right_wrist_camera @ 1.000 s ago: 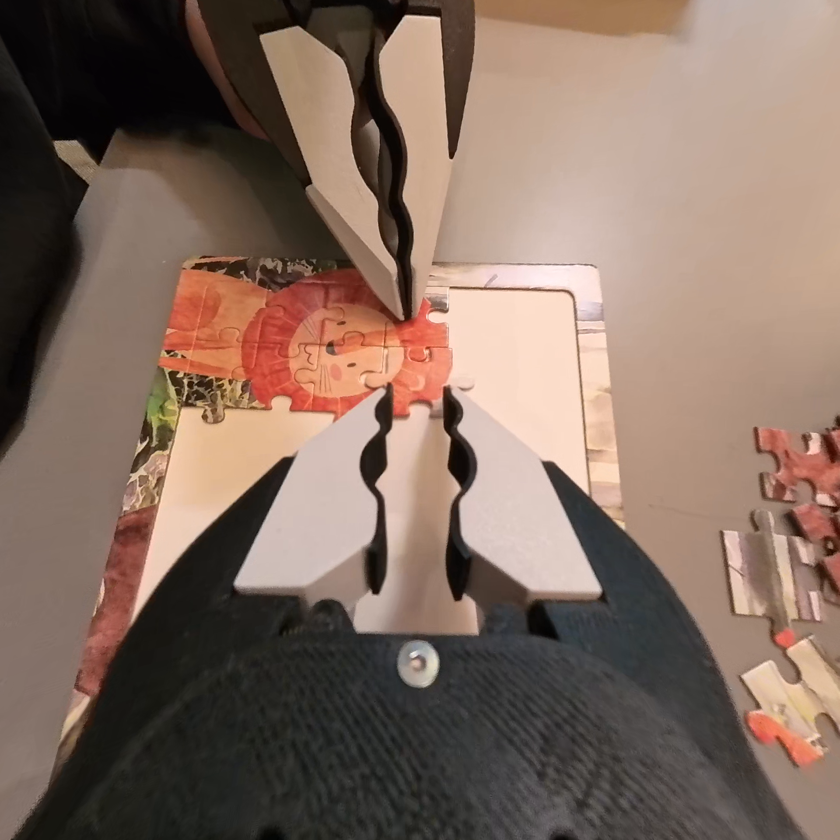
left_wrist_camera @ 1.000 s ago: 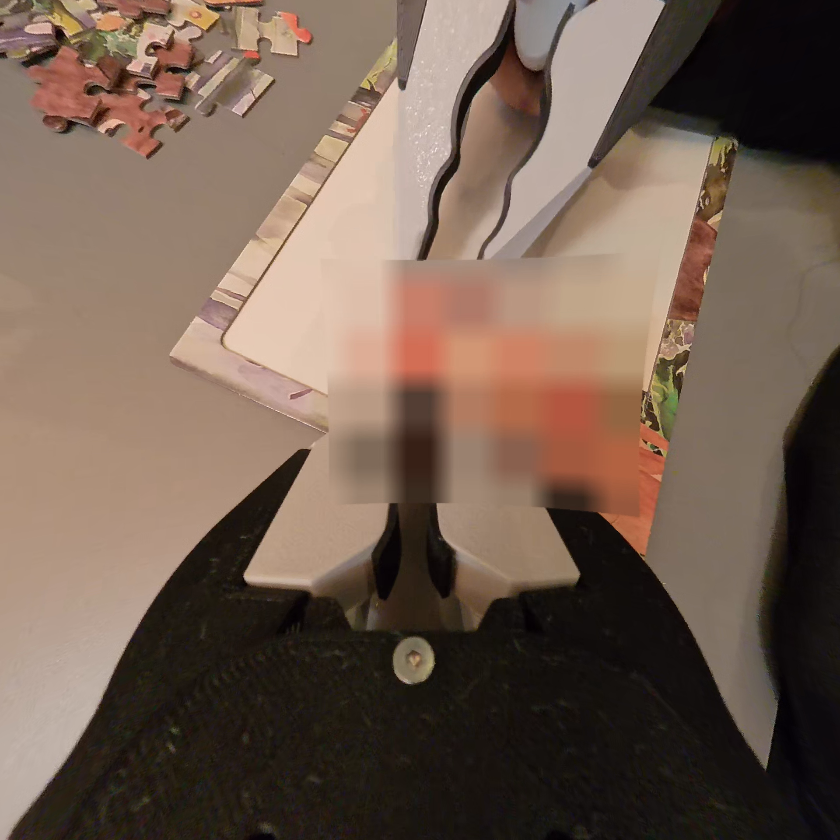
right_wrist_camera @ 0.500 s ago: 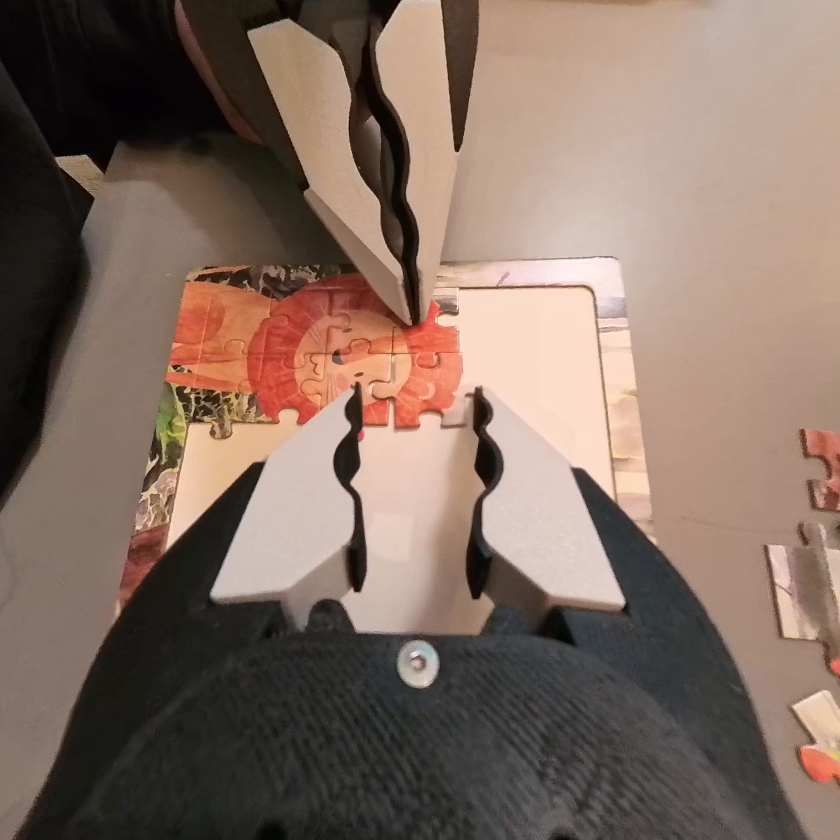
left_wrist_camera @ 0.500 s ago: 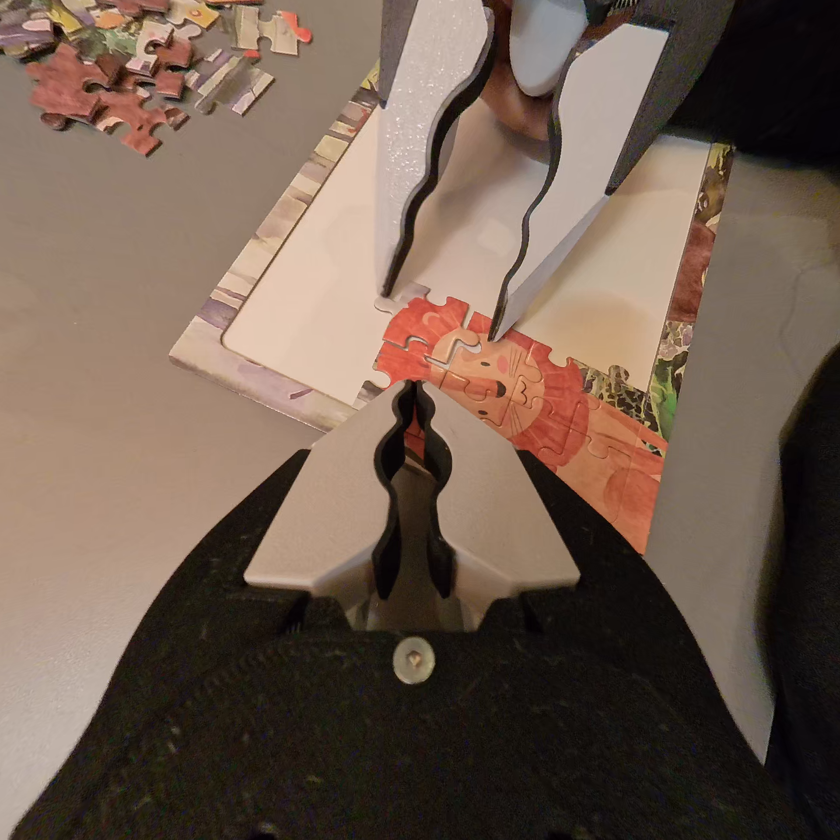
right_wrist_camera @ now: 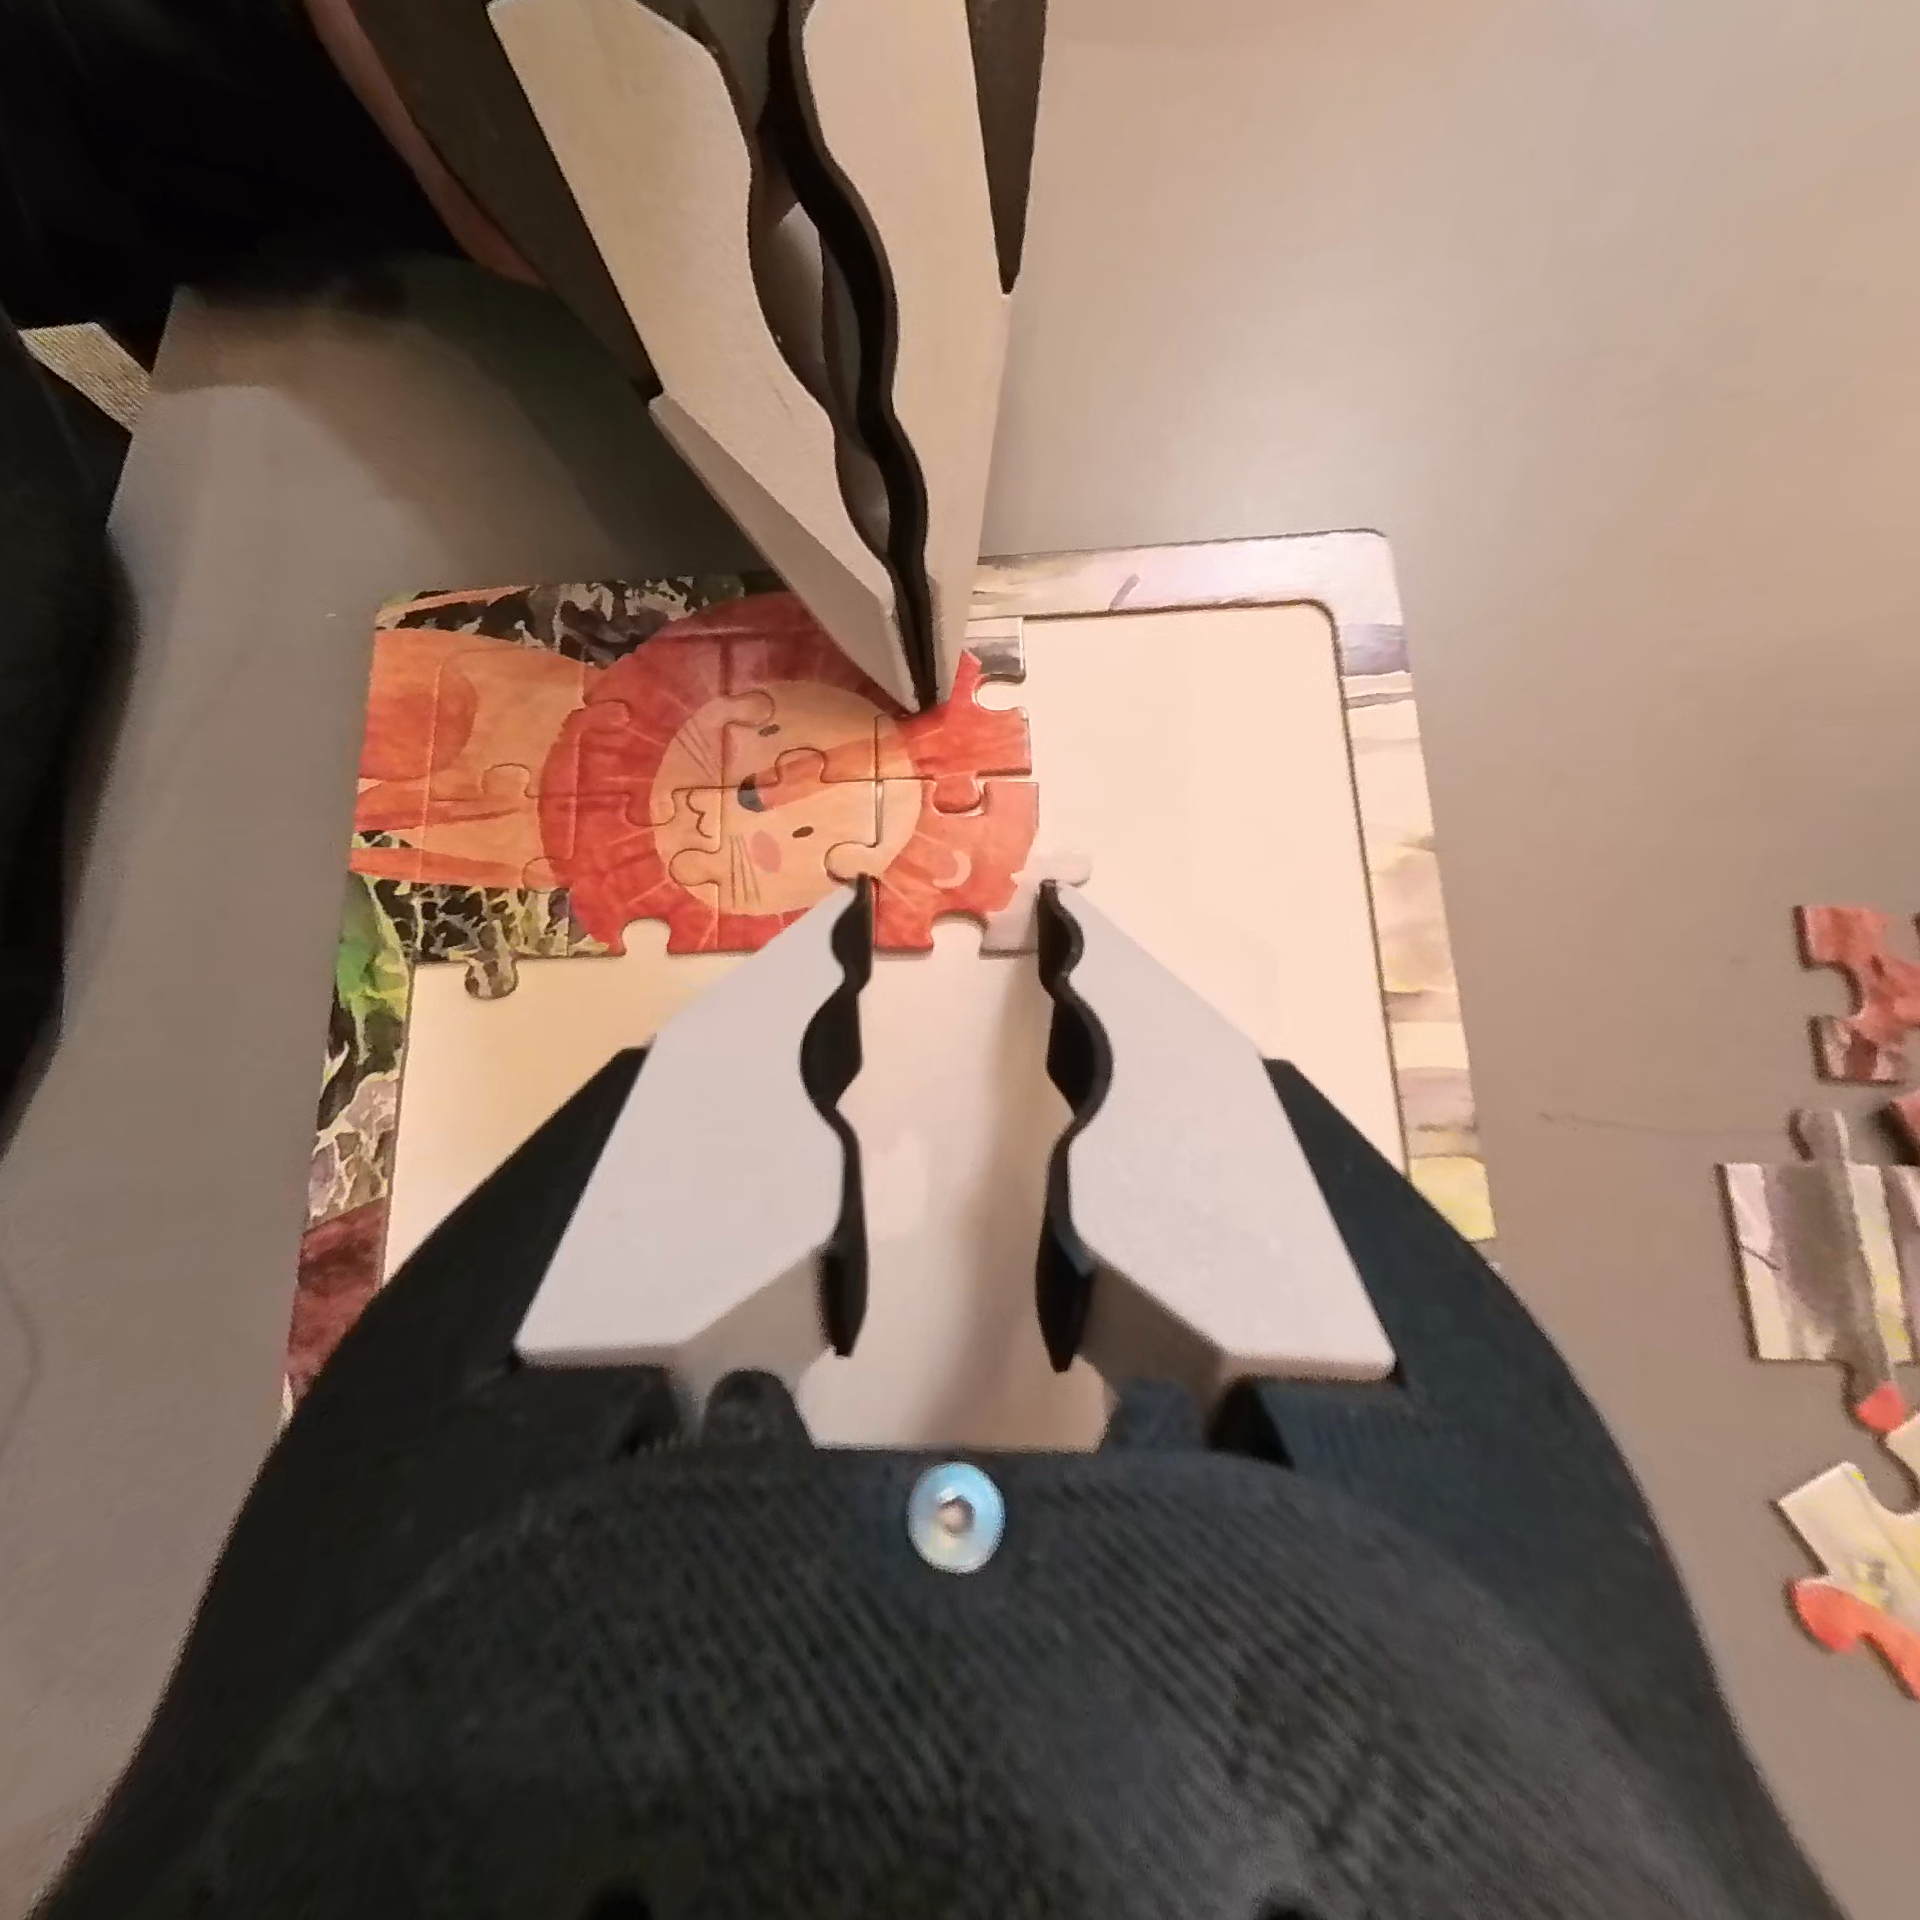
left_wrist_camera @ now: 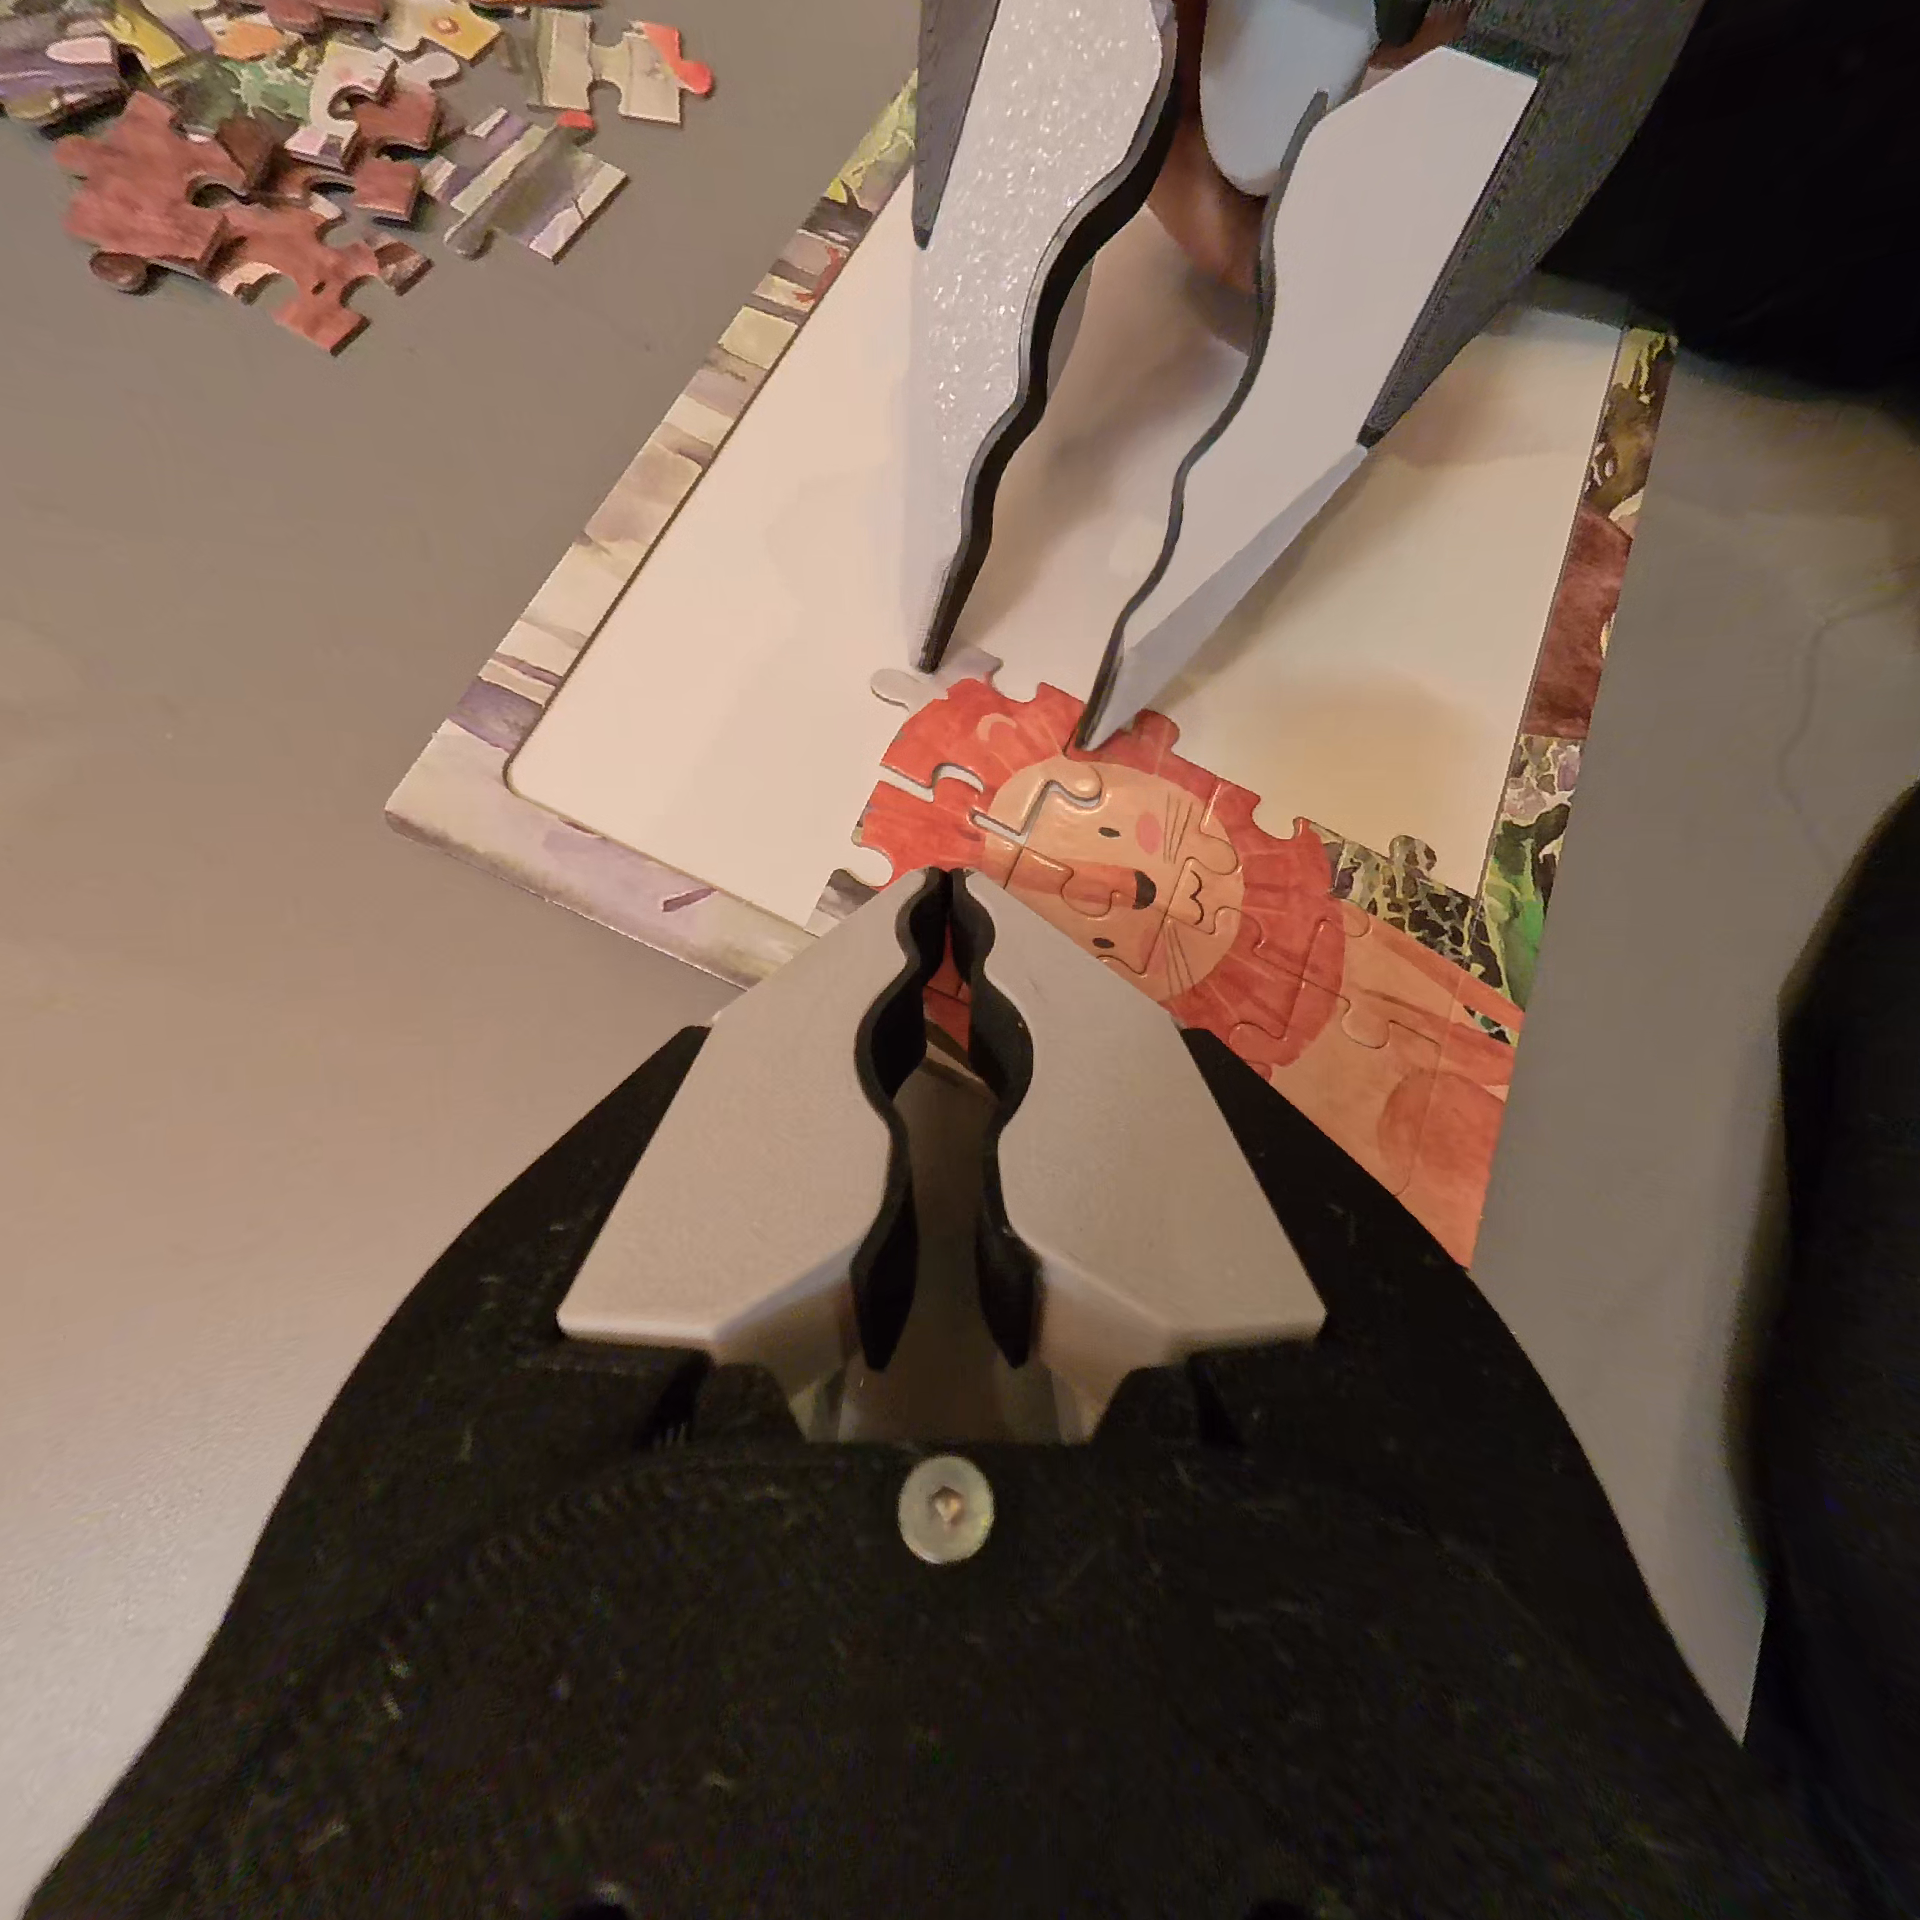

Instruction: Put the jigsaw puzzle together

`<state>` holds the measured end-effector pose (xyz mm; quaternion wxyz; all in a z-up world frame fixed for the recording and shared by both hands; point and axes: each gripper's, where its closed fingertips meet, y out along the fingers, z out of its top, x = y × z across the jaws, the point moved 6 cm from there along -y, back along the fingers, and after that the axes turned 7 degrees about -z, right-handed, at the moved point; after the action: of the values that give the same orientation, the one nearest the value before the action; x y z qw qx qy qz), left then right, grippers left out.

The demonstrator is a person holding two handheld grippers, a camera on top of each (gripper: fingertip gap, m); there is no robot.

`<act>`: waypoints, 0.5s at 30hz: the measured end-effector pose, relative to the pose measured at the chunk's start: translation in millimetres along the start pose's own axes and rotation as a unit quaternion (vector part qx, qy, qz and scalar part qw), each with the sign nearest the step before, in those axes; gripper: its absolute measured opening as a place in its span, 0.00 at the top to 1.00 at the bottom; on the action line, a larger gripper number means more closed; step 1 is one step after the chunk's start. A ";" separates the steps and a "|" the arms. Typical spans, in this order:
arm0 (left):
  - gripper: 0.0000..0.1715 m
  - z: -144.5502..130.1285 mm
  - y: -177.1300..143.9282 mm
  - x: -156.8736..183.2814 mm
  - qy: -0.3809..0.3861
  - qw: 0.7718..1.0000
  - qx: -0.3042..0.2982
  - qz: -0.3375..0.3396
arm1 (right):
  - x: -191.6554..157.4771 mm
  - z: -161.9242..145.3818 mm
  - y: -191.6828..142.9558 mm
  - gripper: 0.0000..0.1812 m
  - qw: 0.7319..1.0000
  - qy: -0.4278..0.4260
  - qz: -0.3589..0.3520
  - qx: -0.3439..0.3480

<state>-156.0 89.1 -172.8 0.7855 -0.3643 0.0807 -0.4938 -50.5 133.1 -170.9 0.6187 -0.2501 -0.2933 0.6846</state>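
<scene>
The right gripper (right_wrist_camera: 954, 888) is now spreading wide around the newest mane piece (right_wrist_camera: 940, 878) – probably seated – while the left gripper (left_wrist_camera: 948, 883), pinched closed and empty, is pressing the lion (left_wrist_camera: 1132, 883) down

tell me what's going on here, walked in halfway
A person is building a jigsaw in a puzzle tray with two handheld grippers. The left gripper, shut, presses its tips on the lion section. The right gripper is open with its tips at that section's outer edge. Most of the tray is bare; loose pieces lie on the table.
</scene>
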 end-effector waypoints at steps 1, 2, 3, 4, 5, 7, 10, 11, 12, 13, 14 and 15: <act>1.00 0.0 0.0 0.0 0.000 1.000 0.000 0.000 | 0.0 0.2 0.2 0.84 1.000 -0.001 -0.003 0.000; 1.00 0.0 0.0 0.0 0.000 1.000 0.000 0.000 | -0.3 0.4 0.5 0.84 1.000 -0.002 -0.004 -0.001; 1.00 0.0 0.0 0.0 0.000 1.000 0.000 0.000 | -0.5 0.6 0.6 0.84 1.000 -0.003 -0.004 -0.001; 1.00 0.0 0.0 -0.1 0.000 1.000 0.000 0.000 | -0.7 0.8 0.8 0.84 1.000 -0.004 -0.005 0.000; 1.00 0.0 0.0 -0.1 0.000 1.000 0.000 0.000 | -0.9 1.0 1.0 0.84 1.000 -0.004 -0.005 0.000; 1.00 0.0 0.0 -0.1 0.000 1.000 0.000 0.000 | -1.1 1.1 1.0 0.84 1.000 -0.006 -0.005 0.000; 1.00 0.1 0.0 -0.1 0.000 1.000 0.000 0.000 | 0.0 1.5 0.1 0.84 1.000 -0.008 -0.013 -0.001; 1.00 0.1 0.0 -0.2 0.000 1.000 0.000 0.000 | 0.3 2.3 -0.8 0.84 1.000 -0.010 -0.017 0.002; 1.00 0.0 0.0 -0.2 0.000 1.000 0.000 0.000 | 0.6 3.6 -2.0 0.84 1.000 -0.010 -0.020 0.006; 1.00 0.0 0.0 -0.2 0.000 1.000 0.000 0.000 | 0.9 4.8 -3.3 0.84 1.000 -0.009 -0.021 0.011; 1.00 0.1 0.0 -0.2 0.000 1.000 0.000 0.000 | 0.9 5.7 -4.2 0.84 1.000 -0.007 -0.020 0.014; 1.00 0.1 -0.1 -0.2 0.000 1.000 0.000 0.000 | 0.8 5.8 -4.7 0.84 1.000 -0.005 -0.018 0.015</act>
<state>-156.1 89.3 -172.8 0.7854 -0.3644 0.0802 -0.4939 -51.5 133.6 -163.4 0.6333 -0.2323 -0.2907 0.6786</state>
